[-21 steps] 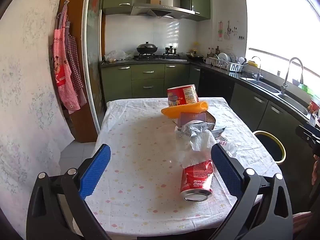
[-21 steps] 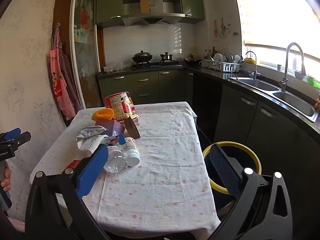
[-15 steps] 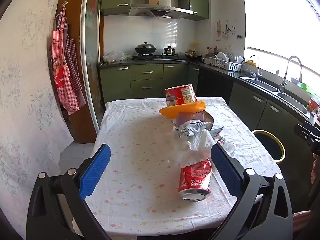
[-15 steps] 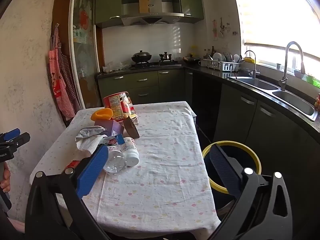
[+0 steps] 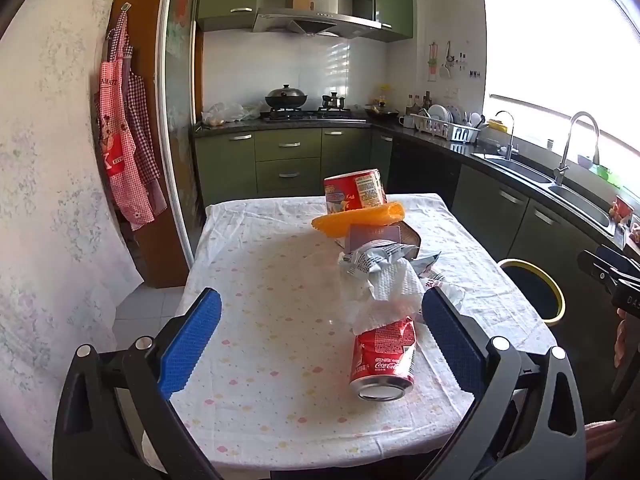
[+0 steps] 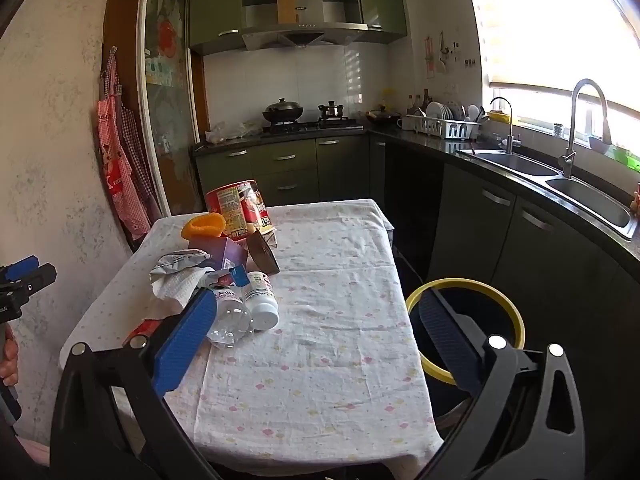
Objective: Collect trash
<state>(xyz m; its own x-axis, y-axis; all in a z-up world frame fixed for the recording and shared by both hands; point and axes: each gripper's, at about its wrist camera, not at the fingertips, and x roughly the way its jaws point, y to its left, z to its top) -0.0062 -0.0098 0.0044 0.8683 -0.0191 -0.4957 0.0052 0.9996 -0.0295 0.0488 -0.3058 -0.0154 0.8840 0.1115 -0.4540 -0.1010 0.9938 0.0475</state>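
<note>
A pile of trash lies on the table (image 5: 256, 320): a red cola can (image 5: 383, 360) on its side nearest me, a crumpled white paper towel (image 5: 390, 292), a silver wrapper (image 5: 372, 258), an orange piece (image 5: 358, 218), a large red tin (image 5: 354, 194). My left gripper (image 5: 320, 344) is open and empty, the can between its fingers' lines. In the right wrist view I see a clear bottle (image 6: 228, 316), a white bottle (image 6: 262, 300) and the yellow-rimmed bin (image 6: 466, 328) beside the table. My right gripper (image 6: 312, 340) is open and empty above the tablecloth (image 6: 320, 360).
Green kitchen cabinets (image 5: 288, 160) and a stove stand behind the table. A counter with a sink (image 6: 592, 200) runs along the right. Aprons (image 5: 124, 152) hang on the left wall. A purple box (image 6: 222, 250) and a dark lid (image 6: 262, 254) sit in the pile.
Both grippers have drifted only slightly; the scene shifts a little in each view. Nothing was grasped or moved.
</note>
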